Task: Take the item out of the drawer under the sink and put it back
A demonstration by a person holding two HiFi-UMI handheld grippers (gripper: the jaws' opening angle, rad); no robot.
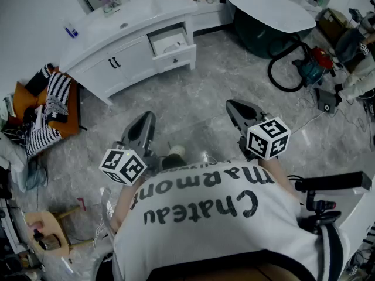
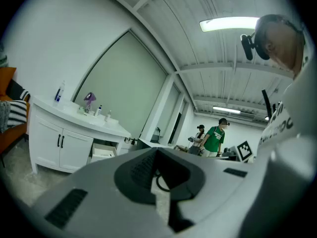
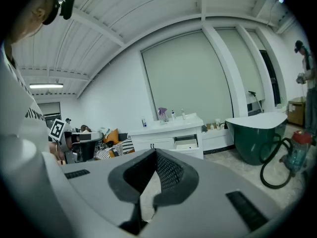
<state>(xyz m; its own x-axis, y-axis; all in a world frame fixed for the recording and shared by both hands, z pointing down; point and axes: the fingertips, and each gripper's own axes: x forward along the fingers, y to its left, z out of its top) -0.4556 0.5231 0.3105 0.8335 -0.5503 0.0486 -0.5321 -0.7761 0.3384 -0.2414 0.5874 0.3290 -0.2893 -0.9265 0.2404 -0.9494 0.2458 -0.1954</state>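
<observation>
The white sink cabinet [image 1: 126,31] stands far off across the grey floor. Its right-hand drawer [image 1: 171,44] is pulled open, and something pale lies inside, too small to make out. In the left gripper view the open drawer [image 2: 102,150] shows at the cabinet's right end, and in the right gripper view the drawer [image 3: 187,143] sits under the counter. My left gripper [image 1: 147,117] and right gripper [image 1: 232,105] are held close to the person's chest, both pointing towards the cabinet. The left gripper [image 2: 157,150] and the right gripper [image 3: 156,151] are both shut with nothing in them.
A dark green bathtub [image 1: 269,13] stands to the right of the cabinet, with a vacuum cleaner and hose [image 1: 307,69] beside it. An orange seat with striped cushions [image 1: 50,101] is at the left. Two people [image 2: 214,138] stand far back. Bottles sit on the counter [image 3: 171,115].
</observation>
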